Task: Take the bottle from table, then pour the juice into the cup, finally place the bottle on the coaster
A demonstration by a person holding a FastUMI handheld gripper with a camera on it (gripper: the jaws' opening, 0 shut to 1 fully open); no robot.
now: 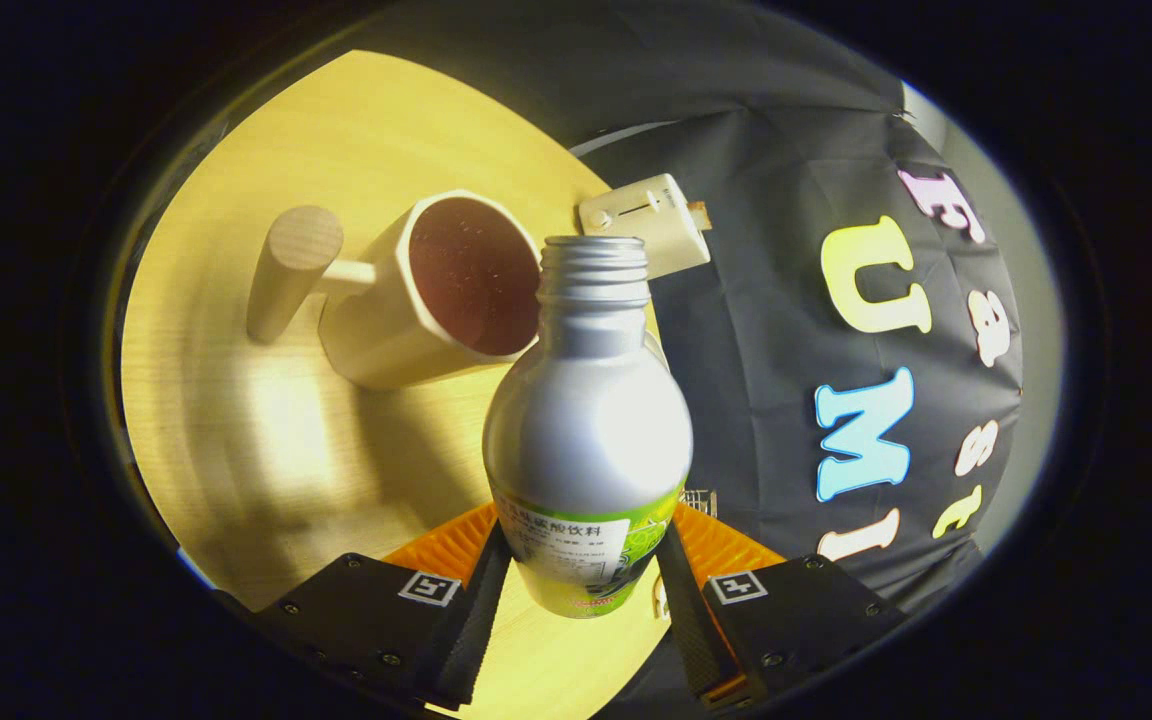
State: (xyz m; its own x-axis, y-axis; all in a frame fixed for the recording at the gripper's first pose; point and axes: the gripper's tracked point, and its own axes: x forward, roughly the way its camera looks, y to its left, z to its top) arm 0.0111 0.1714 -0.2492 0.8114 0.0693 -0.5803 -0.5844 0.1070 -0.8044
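Claw (pixel 584 585) is clamped on one bottle (pixel 586 420), one finger pressing each side of the lower body where the label sits. Two fingers (pixel 481 600) visible, each with one square marker tag on top.

Bottle: one, silver metal, green-and-white label near the base, cap off, threaded neck bare. It stands between the fingers and points away from them, mouth ahead. The view is tilted, table (pixel 266 440) slanting across it, so bottle and claw are leaning over relative to the table.

Cup (pixel 426 290): one, pale, wood-look, with one thick peg-like handle sticking out of its side away from the bottle. It sits on the table beyond the fingers. Bottle mouth is just beside the cup rim, overlapping it in view; can't tell if they touch. Cup inside looks dark reddish-brown; can't tell whether that is liquid or lining. No stream visible at the mouth.

One small white box-shaped object (pixel 648 222) sits at the table's far edge, just past the bottle mouth, close to the cup. Has a line marking on its face; can't tell what it is.

Table: one, light wood, round-edged. Black cloth wall (pixel 786 300) behind it.

Count: 1 bottle, 1 cup, 1 white box, 1 claw.
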